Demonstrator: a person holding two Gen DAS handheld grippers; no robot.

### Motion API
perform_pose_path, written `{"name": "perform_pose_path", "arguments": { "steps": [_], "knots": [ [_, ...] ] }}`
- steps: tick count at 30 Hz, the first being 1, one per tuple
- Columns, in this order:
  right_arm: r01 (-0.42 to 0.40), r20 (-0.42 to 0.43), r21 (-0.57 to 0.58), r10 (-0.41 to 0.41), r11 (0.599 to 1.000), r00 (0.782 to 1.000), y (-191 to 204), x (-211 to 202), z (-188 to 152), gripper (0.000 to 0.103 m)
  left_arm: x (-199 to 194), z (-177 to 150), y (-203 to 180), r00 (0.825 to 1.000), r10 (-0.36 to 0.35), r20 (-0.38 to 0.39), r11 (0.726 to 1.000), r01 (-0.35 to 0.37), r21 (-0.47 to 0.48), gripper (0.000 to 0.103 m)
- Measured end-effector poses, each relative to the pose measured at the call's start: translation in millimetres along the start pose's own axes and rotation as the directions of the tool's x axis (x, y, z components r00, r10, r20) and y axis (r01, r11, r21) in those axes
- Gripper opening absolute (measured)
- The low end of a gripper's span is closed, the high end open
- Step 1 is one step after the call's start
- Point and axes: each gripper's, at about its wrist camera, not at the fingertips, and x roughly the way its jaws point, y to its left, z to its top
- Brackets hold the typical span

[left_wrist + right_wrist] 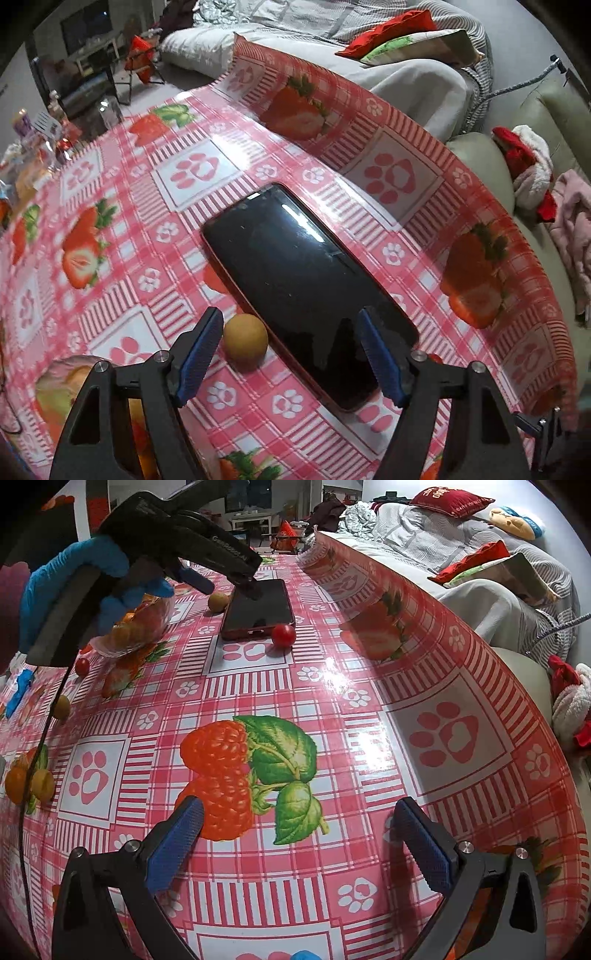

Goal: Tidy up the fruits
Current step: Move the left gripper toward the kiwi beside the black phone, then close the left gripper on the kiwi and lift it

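A sofa (424,85) heaped with grey and white bedding fills the far side of the room, with red cushions (391,31) on top and a pale green armchair (487,158) to its right carrying a pink garment and a red-and-white plush item. Far left in the left wrist view, a dark television (86,24) stands over a low white stand. In front of all this lies the table (424,672), covered by a glossy pink-and-white checked cloth printed with strawberries, raspberries and paw prints; its far edge curls up against the sofa. On the cloth rests a black phone (306,284) in a red case, screen up. A clear plastic container (136,627) holding orange and yellow fruits sits to the left of the phone in the right wrist view. The left gripper (288,354), held by a blue-gloved hand (66,587), hovers above the phone's near end with its jaws spread wide and nothing between them. The right gripper (295,845) hangs over the raspberry print, jaws likewise apart and empty. A tan round fruit (245,341) lies touching the phone's left edge, a red cherry tomato (283,636) sits at the phone's near right corner, and more small fruits (29,782) are scattered at the table's left side.
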Motion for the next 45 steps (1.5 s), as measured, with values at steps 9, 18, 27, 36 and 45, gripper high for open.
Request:
{"name": "perform_pose_path", "arguments": {
  "steps": [9, 18, 27, 36, 45],
  "knots": [
    [-0.003, 0.000, 0.001, 0.003, 1.000, 1.000, -0.2, 0.9, 0.4, 0.103, -76.2, -43.9, -26.6, 0.982, -0.181, 0.047, 0.980, 0.176, 0.094, 0.078],
    [-0.003, 0.001, 0.001, 0.003, 1.000, 1.000, -0.3, 0.4, 0.0, 0.103, -35.3, -43.6, -28.0, 0.999, -0.037, 0.036, 0.999, 0.038, -0.003, 0.078],
    [-0.001, 0.003, 0.004, 0.001, 1.000, 1.000, -0.6, 0.0, 0.0, 0.103, -53.6, -90.4, -63.3, 0.982, -0.189, 0.007, 0.978, 0.188, 0.093, 0.078],
    [-0.007, -0.004, -0.006, 0.007, 1.000, 1.000, -0.6, -0.1, 0.2, 0.103, -43.7, -81.5, -49.4, 0.997, 0.003, 0.081, 0.998, 0.001, -0.057, 0.078],
    [-0.014, -0.007, -0.027, 0.014, 1.000, 1.000, -12.5, -11.3, -14.0, 0.103, -11.7, -78.3, -67.9, 0.990, 0.132, 0.056, 0.990, -0.130, -0.048, 0.048]
  ]
}}
